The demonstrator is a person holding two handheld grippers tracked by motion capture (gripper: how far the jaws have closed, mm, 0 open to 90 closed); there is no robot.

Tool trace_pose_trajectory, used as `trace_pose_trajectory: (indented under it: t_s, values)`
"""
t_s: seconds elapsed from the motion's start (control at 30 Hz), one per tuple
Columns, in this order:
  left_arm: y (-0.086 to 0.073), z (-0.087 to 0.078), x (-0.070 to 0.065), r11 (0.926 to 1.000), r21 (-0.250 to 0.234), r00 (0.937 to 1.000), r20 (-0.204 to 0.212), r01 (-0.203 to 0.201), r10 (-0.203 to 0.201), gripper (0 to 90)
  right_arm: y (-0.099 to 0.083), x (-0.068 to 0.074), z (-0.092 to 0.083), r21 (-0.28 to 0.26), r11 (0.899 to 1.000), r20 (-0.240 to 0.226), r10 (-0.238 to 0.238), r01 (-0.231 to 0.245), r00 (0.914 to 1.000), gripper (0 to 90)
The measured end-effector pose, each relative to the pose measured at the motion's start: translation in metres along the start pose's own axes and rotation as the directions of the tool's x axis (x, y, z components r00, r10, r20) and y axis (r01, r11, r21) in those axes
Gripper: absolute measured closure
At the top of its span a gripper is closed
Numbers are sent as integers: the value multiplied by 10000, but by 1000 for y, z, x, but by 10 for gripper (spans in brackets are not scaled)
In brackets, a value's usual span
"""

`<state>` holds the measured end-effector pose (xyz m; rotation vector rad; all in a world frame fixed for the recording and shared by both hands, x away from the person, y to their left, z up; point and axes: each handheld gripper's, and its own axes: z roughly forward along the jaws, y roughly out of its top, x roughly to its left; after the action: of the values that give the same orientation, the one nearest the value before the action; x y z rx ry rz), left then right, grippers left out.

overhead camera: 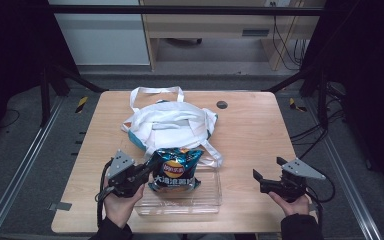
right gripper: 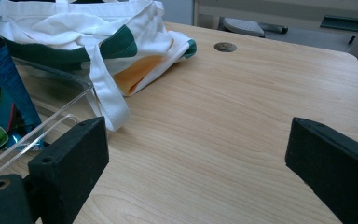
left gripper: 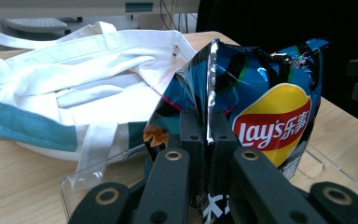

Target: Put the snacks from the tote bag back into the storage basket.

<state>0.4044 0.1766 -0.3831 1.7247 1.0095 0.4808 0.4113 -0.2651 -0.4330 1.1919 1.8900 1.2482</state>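
While the left claw pinches the crimped side seam of the chip bag, that bag stands in the clear tray (just before the white tote). Right of the tray, the right claw hangs wide open, holding nothing, over the counter.

Chip bag: dark blue with teal streaks, yellow disc, red banner with white lettering. Tote bag: white, teal-green band, orange patch underneath. Tray: clear. Table: light wood grain. Both grippers' jaws are black.
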Motion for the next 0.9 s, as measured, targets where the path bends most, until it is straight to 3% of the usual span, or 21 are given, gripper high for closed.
trace_pose_trajectory:
  t_s: [0.3, 0.53, 0.9]
  values:
    - [4, 8, 8, 9999, -37, 9999, -83, 151, -151, 868, 0, 0, 2, 54, 10000, 14, -3, 3, 10000, 64]
    - [4, 11, 10, 9998, -179, 10000, -2, 52, -52, 846, 0, 1, 2, 44, 10000, 26, -18, 18, 10000, 64]
    - [4, 13, 11, 9990, -340, 9995, -120, -286, 283, 663, 0, 1, 3, 96, 9999, 42, -47, 47, 10000, 64]
